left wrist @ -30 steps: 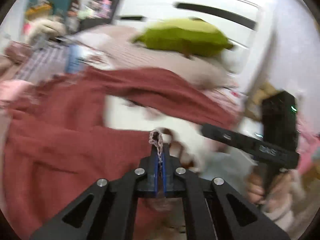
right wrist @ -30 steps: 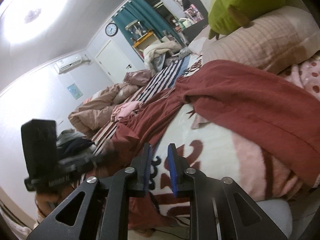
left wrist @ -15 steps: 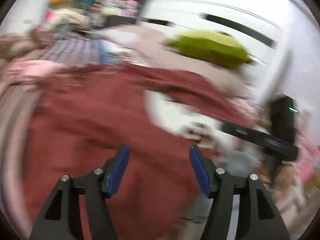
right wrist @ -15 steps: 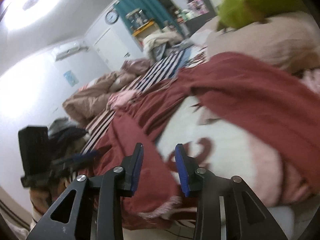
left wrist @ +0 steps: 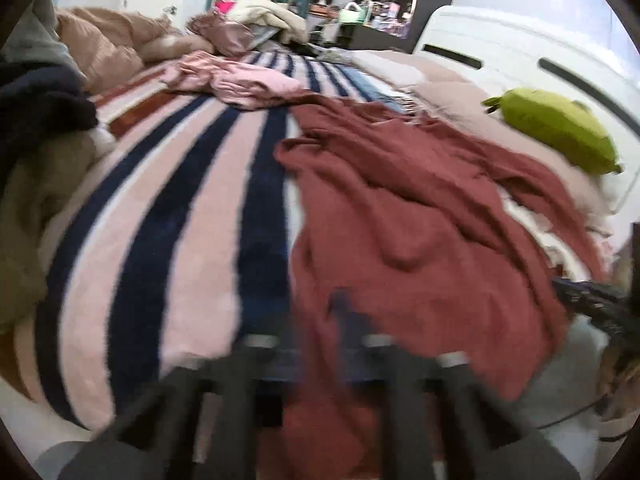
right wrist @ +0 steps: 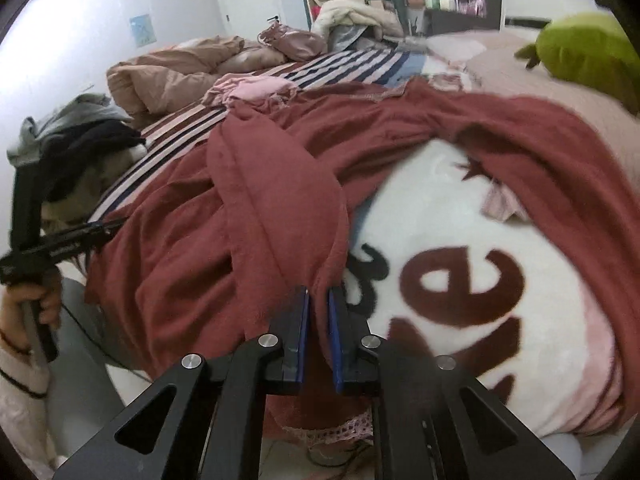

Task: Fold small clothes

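On bed: dark-red garment [right wrist: 280, 208] spread across striped blanket [left wrist: 168, 216] & white lettered blanket [right wrist: 480, 248].
R wrist view: right gripper [right wrist: 318, 320] w/ blue pads nearly together, a fold of the red fabric pinched between them; left gripper [right wrist: 52, 244] seen at far left, hand-held, at garment's edge. L wrist view: own fingers motion-blurred, so can't tell their gap; shows pink clothes [left wrist: 240, 80] & green plush [left wrist: 556, 128] farther back.

The left gripper [right wrist: 100, 227], a second ago pinched on a lace edge, then spread wide, now shows only as blur; the right gripper [right wrist: 319, 300], empty before, now clamps a fold of the red garment [right wrist: 256, 216]; that cloth lies heaped leftward.
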The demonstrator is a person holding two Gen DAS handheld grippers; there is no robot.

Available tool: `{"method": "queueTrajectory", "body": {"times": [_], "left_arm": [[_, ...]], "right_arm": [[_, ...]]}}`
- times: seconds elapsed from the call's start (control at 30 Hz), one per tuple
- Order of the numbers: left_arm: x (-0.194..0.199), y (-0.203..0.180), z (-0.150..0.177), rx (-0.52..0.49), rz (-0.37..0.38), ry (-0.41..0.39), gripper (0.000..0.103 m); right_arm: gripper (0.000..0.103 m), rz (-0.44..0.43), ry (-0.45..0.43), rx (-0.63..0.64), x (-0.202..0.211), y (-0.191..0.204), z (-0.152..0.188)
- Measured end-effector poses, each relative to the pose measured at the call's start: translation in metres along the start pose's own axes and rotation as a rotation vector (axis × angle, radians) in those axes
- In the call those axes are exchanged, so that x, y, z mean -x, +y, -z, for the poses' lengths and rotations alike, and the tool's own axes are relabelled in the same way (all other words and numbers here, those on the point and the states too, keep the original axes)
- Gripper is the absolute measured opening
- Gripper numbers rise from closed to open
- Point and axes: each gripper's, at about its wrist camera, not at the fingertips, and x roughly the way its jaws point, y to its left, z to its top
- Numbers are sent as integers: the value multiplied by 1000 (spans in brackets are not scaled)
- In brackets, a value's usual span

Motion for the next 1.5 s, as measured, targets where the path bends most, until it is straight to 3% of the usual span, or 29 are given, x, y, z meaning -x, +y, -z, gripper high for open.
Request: {"method": "queueTrajectory", "body": {"times": [0.17, 0.23, 0.27, 0.3, 0.33, 0.37, 0.4, 0.47, 0.57, 0.7, 0.77, 0.93, 1.07, 1.2, 1.37, 1.43, 1.5], "left_arm": [[16, 3, 5, -40, -74, -2, 4], [18, 11, 5, -30, -91, 12, 8], [21, 12, 4, -26, -108, 1, 15], [24, 14, 2, -21, -124, -14, 33], [30, 15, -1, -13, -139, -40, 43], [36, 15, -6, 0, -129, -73, 55], [39, 13, -11, 10, -98, -94, 57], [46, 5, -24, 14, -26, -129, 58], [40, -19, -46, -38, 28, -147, 58], [-2, -54, -70, -31, 109, -79, 60], [-29, -63, -77, 2, 80, -38, 67], [-88, -77, -75, 55, 28, 48, 66], [-78, -77, -66, -12, -34, 51, 43], [-63, -56, -52, -7, -57, 70, 38], [-54, -52, -44, -22, -103, 73, 38], [-46, -50, -45, 3, -68, 56, 39], [-33, -52, -48, 16, -7, 15, 47]], "right_arm": [[3, -13, -64, 12, 26, 4, -7], [3, -1, -49, 13, 30, 2, -12], [3, 16, -32, 16, 27, 0, -13], [3, 38, -12, 23, 25, -2, -14], [4, 63, -2, 25, 22, -4, -13], [10, 65, -1, 21, 21, -7, -12], [19, 45, -6, 4, 20, -9, -13], [29, -25, -35, -42, 22, -13, -13], [30, -53, -56, -44, 23, -12, -16], [38, -50, -79, -54, 24, -13, -15], [46, -56, -86, -78, 24, -19, -14], [49, -42, -95, -127, 30, -40, -6], [50, -22, -112, -182, 38, -66, 0], [51, -19, -140, -290, 38, -95, 4], [51, -44, -175, -408, 36, -116, 7], [53, -44, -192, -435, 41, -121, 9], [63, -14, -208, -452, 47, -127, 12]]}}
